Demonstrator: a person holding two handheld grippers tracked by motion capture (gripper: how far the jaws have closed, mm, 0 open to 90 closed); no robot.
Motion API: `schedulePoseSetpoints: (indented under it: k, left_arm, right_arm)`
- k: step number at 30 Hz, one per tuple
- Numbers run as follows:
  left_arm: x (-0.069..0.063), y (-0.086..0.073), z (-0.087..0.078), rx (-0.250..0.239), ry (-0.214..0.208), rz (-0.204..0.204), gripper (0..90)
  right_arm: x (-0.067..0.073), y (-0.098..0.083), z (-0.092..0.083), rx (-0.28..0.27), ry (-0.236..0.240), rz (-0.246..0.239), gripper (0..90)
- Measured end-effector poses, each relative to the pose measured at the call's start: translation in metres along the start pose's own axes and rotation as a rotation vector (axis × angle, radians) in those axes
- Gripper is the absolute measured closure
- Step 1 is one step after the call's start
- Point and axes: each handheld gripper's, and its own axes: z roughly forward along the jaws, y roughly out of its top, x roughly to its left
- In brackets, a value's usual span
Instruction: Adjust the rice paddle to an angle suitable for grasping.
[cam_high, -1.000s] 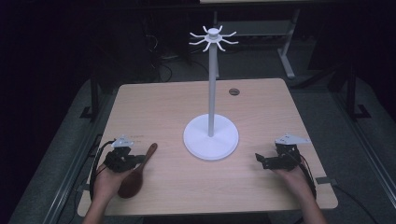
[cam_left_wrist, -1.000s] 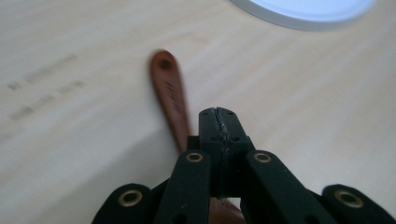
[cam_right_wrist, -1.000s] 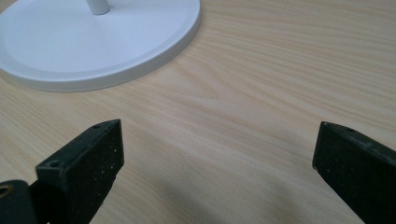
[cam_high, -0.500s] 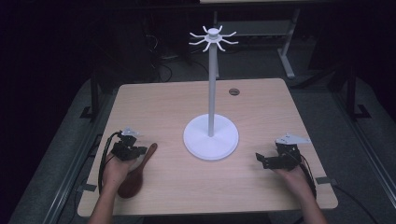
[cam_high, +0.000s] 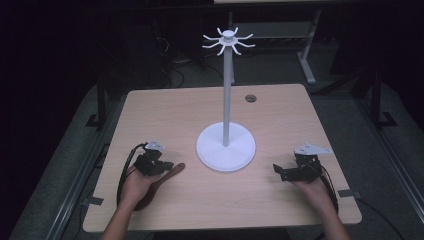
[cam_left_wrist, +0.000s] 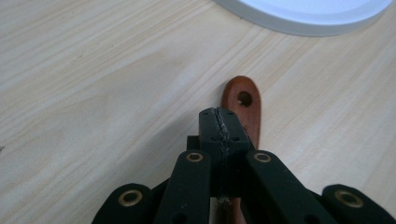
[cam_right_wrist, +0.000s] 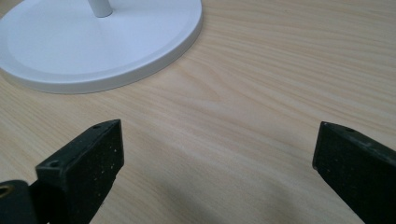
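A dark wooden spoon (cam_high: 173, 170) lies on the table at the front left, its holed handle end (cam_left_wrist: 252, 116) pointing at the white stand's round base (cam_high: 226, 150). My left gripper (cam_high: 166, 166) is shut and sits right over the handle, jaws pressed flat together (cam_left_wrist: 219, 116); the handle runs under them, and I see nothing between the pads. A hand hides part of the spoon's bowl. My right gripper (cam_high: 279, 172) rests at the front right, open and holding nothing (cam_right_wrist: 217, 135), pointing at the base (cam_right_wrist: 93, 46).
The stand's thin pole rises to a ring of hooks (cam_high: 228, 40) high above the table's middle. A small dark round hole (cam_high: 250, 98) sits near the table's far edge. The floor around the wooden table (cam_high: 175, 110) is dark, with table legs and cables behind.
My left gripper has moved right and slightly down along the spoon toward the stand's base. The spoon's handle end now lies further right. The right gripper has stayed put.
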Motion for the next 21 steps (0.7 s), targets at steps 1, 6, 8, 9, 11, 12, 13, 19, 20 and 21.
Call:
schedulePoseSetpoints:
  k: [1,6,8,9,11,12,13,19,20,21]
  left_arm:
    - [0.0,0.0,-0.003,-0.001,0.0,0.015,89.7]
    - [-0.005,-0.001,-0.019,-0.01,-0.033,0.034,85.5]
    - [-0.005,-0.002,-0.025,0.02,-0.037,0.053,79.9]
    - [-0.005,-0.003,-0.027,0.027,-0.034,0.051,76.9]
    - [-0.003,-0.005,-0.031,0.054,-0.025,0.062,71.1]
    - [-0.001,-0.006,-0.033,0.067,-0.017,0.068,68.5]
    - [0.0,-0.006,-0.035,0.079,-0.012,0.072,66.5]
    - [0.004,-0.006,-0.043,0.144,0.008,0.098,54.5]
    - [0.003,-0.005,-0.044,0.15,0.008,0.093,51.8]
    - [0.003,-0.004,-0.044,0.154,0.003,0.092,49.2]
  right_arm:
    - [0.0,0.0,0.0,0.001,0.001,0.0,1.7]
    - [0.0,0.0,0.001,0.002,0.002,-0.004,1.7]
    - [0.0,0.0,0.0,0.002,0.002,-0.008,1.7]
    - [0.001,0.0,0.0,-0.001,0.002,-0.004,1.7]
    - [0.001,0.0,0.0,-0.003,0.002,-0.003,1.7]
    - [0.0,0.0,0.0,-0.003,0.003,-0.002,1.7]
    - [0.0,0.0,0.0,-0.001,0.004,0.0,1.7]
    - [0.0,0.0,0.0,0.0,0.004,-0.003,1.7]
    - [0.0,0.0,0.0,0.001,0.004,-0.001,1.7]
    - [0.0,0.0,0.001,0.002,0.004,0.003,1.7]
